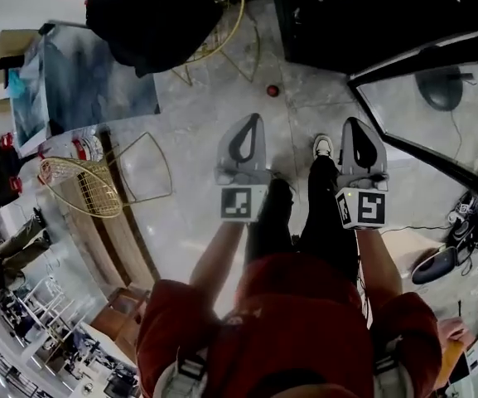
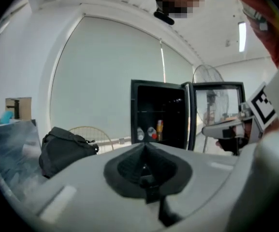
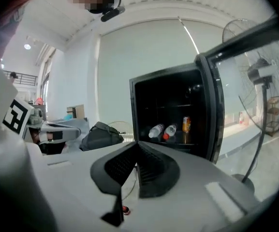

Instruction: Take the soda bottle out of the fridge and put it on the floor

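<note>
Facing one open fridge (image 3: 164, 100) holding two bottles (image 3: 156, 130) and one can (image 3: 186, 124): left gripper (image 2: 146, 145) and right gripper (image 3: 137, 145), both pressed together, empty.

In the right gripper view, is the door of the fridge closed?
No, the fridge door stands open, and two bottles and a can show on a shelf inside.

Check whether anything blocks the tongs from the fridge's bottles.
Nothing visible does. The black fridge has its glass door swung wide, the clear plastic bottles lie exposed inside, and only grey floor with a small red object lies before the left tongs and right tongs.
</note>
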Demonstrator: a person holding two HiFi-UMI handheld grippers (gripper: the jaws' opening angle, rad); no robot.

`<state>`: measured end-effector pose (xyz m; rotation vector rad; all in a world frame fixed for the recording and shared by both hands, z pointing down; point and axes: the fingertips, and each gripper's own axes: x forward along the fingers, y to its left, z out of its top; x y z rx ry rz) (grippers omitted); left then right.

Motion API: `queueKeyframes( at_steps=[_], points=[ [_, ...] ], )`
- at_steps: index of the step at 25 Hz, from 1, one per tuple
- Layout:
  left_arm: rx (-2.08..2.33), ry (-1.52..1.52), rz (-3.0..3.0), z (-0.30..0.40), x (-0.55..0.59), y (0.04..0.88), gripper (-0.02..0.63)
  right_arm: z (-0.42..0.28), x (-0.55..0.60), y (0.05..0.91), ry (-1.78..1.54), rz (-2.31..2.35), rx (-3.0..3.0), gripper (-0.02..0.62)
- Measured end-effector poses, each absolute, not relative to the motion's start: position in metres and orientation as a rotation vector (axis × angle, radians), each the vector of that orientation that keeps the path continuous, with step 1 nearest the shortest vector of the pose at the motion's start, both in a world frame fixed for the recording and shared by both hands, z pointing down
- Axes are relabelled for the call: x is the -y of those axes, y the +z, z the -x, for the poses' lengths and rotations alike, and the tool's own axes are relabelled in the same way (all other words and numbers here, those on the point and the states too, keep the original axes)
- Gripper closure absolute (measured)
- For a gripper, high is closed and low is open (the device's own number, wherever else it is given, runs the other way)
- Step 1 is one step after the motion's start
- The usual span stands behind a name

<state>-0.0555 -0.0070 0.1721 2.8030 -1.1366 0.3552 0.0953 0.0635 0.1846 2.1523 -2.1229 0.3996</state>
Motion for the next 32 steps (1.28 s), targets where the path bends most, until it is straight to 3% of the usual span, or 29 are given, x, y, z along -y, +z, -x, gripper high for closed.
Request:
queueKeyframes(
  at_steps=[7,13,20,32],
  points=[
    [1.08,0.197,-2.899,0.005,-0.037,0.04,0.606,-0.145,-0.117,0.08,0.385,-2.282,2.049,0.595],
    [1.084,0.146,-3.025,-0.022,-0.053,-0.025,0.606,-0.185,-0.136,0.013,0.315,-2.433,1.976,0.595],
    [1.0,-0.02,-3.084,-0.04,-0.053,-0.078,0.606,-0.202,-0.14,-0.051,0.121,-2.476,1.929,0.595],
    [1.026,-0.039,-3.131,-0.038,-0.04,-0.093,0.606,-0.217,-0.147,-0.057,0.061,-2.485,1.849,0.595]
  ],
)
